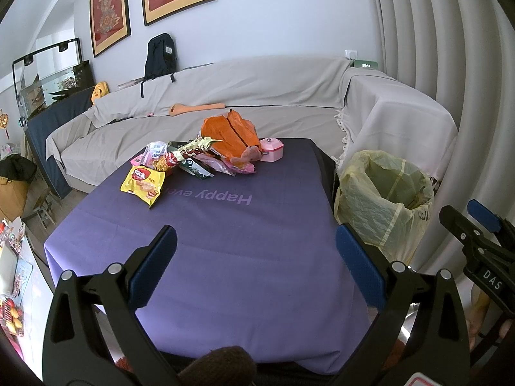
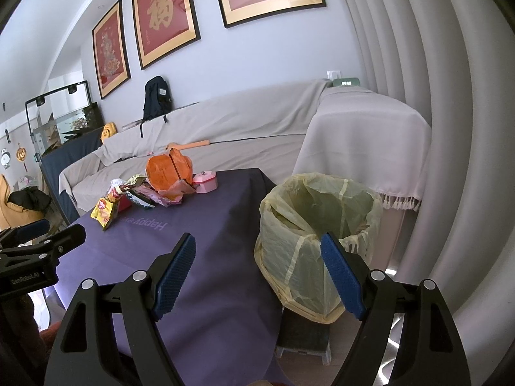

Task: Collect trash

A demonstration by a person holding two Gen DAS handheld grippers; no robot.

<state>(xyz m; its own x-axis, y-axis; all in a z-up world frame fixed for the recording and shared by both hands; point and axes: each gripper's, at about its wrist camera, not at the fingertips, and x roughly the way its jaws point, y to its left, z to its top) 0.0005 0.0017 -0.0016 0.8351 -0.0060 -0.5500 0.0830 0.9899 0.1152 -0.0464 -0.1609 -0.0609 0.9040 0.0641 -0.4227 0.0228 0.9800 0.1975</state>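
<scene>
I see big grey sofa (image 1: 225, 96) behind table (image 1: 225, 241). Bin with yellow bag (image 2: 322, 225) stands off table's right edge. Trash pile (image 1: 193, 157) sits near far edge; pink box (image 1: 272, 149) beside it. My left gripper (image 1: 256, 257) and right gripper (image 2: 257, 267): both jaws wide apart, holding nothing.

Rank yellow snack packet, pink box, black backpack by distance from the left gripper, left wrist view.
From the left gripper, open over the near edge of the purple tablecloth:
1. Yellow snack packet, front-left of the wrapper pile.
2. Pink box, far edge of the table, right of the pile.
3. Black backpack, on the sofa back against the wall.
</scene>
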